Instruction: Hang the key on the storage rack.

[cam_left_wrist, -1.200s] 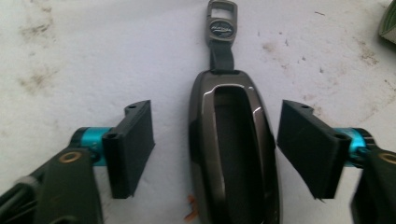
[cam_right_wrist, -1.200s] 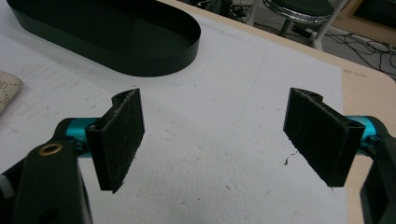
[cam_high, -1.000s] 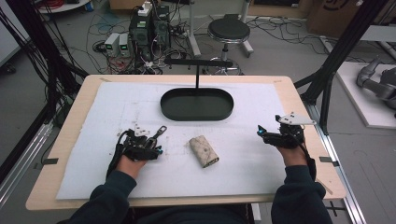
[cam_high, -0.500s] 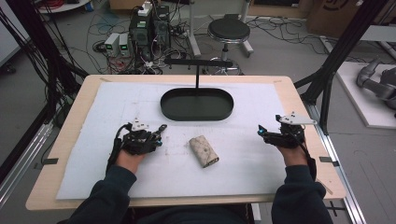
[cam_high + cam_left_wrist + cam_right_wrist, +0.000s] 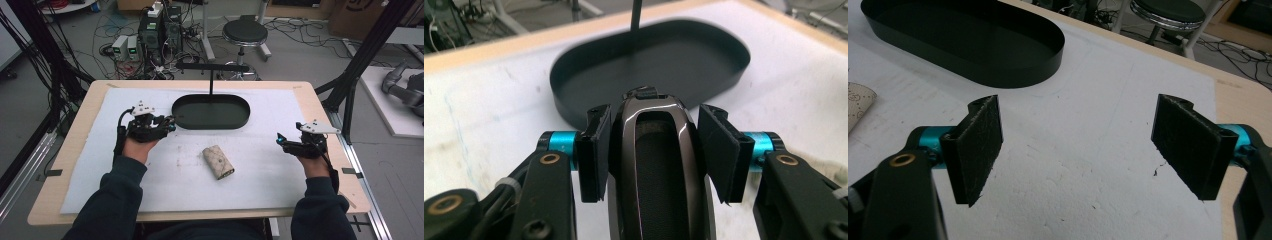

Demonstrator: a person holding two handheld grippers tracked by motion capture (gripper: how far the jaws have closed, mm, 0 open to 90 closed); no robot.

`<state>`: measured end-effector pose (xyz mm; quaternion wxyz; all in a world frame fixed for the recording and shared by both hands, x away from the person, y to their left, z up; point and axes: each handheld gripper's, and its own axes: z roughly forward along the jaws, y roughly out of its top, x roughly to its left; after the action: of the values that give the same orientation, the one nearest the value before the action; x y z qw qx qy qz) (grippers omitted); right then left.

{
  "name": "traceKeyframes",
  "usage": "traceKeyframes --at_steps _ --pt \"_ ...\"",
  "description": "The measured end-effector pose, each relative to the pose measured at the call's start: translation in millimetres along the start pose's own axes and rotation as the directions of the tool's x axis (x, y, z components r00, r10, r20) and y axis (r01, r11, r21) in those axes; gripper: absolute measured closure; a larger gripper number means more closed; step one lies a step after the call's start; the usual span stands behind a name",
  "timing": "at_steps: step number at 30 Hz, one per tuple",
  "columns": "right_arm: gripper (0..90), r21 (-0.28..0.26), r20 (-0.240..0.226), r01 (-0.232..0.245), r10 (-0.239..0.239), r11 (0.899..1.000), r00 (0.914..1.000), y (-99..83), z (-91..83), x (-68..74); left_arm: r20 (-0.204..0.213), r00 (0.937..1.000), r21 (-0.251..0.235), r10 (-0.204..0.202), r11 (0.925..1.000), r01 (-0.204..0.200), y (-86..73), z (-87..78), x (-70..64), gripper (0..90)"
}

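The left hand-held gripper (image 5: 167,125) pinches a glossy dark object (image 5: 659,150), rounded and elongated with a shiny rim and a dark recessed centre; the two black pads press against its sides in the left gripper view. What the object is I cannot tell. In the high view this hand-held gripper sits at about ten o'clock from the middle of the table (image 5: 75,200), just beside the left end of the black oval tray (image 5: 210,122), its tips pointing toward the tray at three o'clock. In its own view, the tray (image 5: 574,75) lies close ahead at twelve o'clock, with a thin black post (image 5: 636,15) rising from its far side.

The right hand-held gripper (image 5: 281,142) rests at about three o'clock on the table, its jaws spread wide with nothing between the pads (image 5: 975,145) but the white mat (image 5: 1078,165).

A beige patterned pouch (image 5: 218,162) lies on the mat near the table's centre, at six o'clock from the tray, well apart from both hand-held grippers.
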<state>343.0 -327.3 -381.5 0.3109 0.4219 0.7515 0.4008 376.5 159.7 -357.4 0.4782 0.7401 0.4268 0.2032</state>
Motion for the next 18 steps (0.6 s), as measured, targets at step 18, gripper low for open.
traceKeyframes --at_steps 18 --pt "21.1 -0.049 0.0 0.01 -0.01 0.999 0.9999 5.1 -5.8 2.7 0.004 1.0 -0.116 -0.009 0.9932 0.01 74.4 3.7 17.0 49.1"
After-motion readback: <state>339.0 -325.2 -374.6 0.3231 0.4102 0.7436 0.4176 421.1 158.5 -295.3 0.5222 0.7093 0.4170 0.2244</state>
